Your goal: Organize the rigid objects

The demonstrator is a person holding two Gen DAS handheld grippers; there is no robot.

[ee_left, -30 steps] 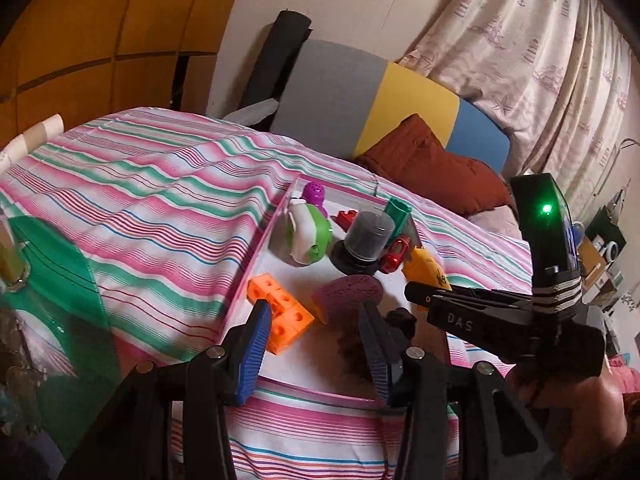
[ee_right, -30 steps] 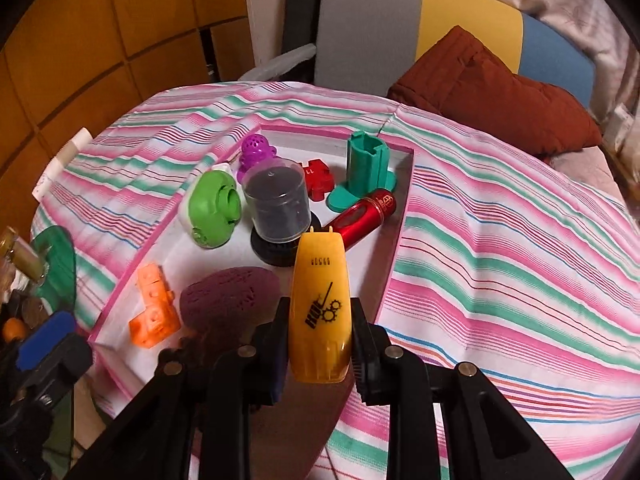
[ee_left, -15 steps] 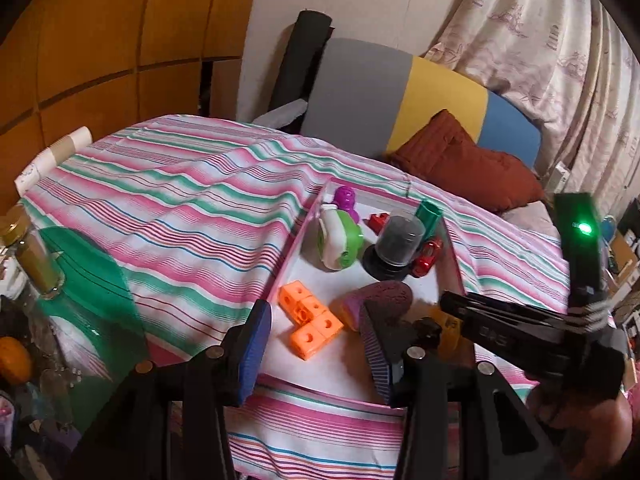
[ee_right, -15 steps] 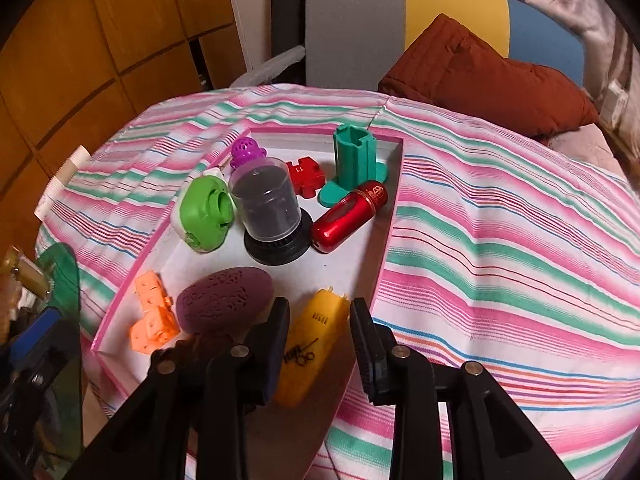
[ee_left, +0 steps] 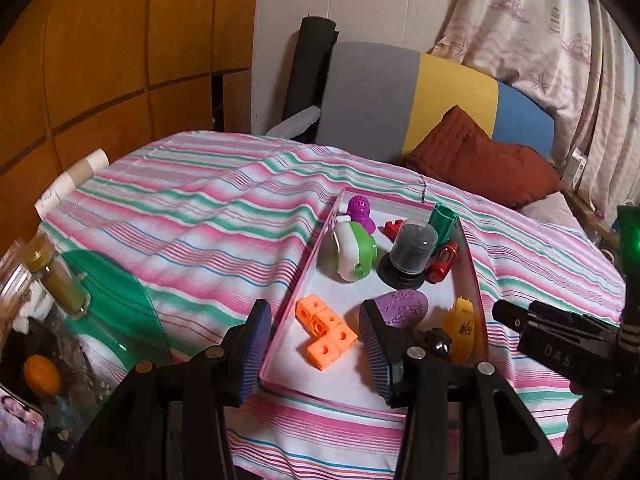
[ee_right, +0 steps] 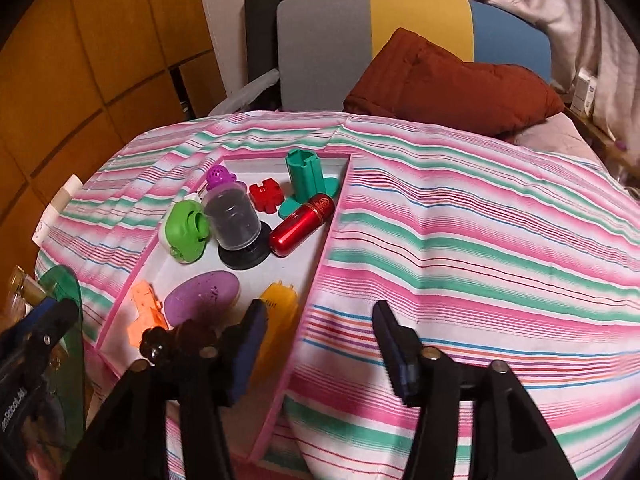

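Right gripper (ee_right: 320,340): jaws stood apart, having just been opening, with nothing between them; only striped cloth lay in the gap, and the left pad (ee_right: 250,344) hung over the tray's right wall.
Left gripper (ee_left: 316,350): jaws apart and empty, straddling the tray's near left corner, one pad outside the wall and one above the floor.
Yellow trimmer (ee_right: 278,320): lay flat in the tray's near right corner, against the right wall, free of both tools.
Orange blocks (ee_left: 326,332): a joined cluster on the tray floor, near left, seen between the left tool's pads but not touched.
Purple egg-shaped piece (ee_right: 202,298): lay just beside the trimmer, between it and the orange blocks.
Tray (ee_right: 316,276): a pink-walled box with a white floor, resting on the striped bedspread (ee_right: 460,240).
Dark dome on black base (ee_right: 234,224): upright in the middle of the tray.
Green and white toy (ee_left: 354,250): on its side, left of the dome, near the left wall.
Red cylinder (ee_right: 302,224): lay tilted, right of the dome, its far end at the right wall.
Red block (ee_right: 264,196): beyond the dome, mid-tray.
Teal holder (ee_right: 306,178): upright at the far right corner.
Purple knobbed toy (ee_right: 219,176): at the far left corner.
Brown cushion (ee_right: 452,84): beyond the bedspread, against a grey, yellow and blue headboard (ee_right: 372,36).
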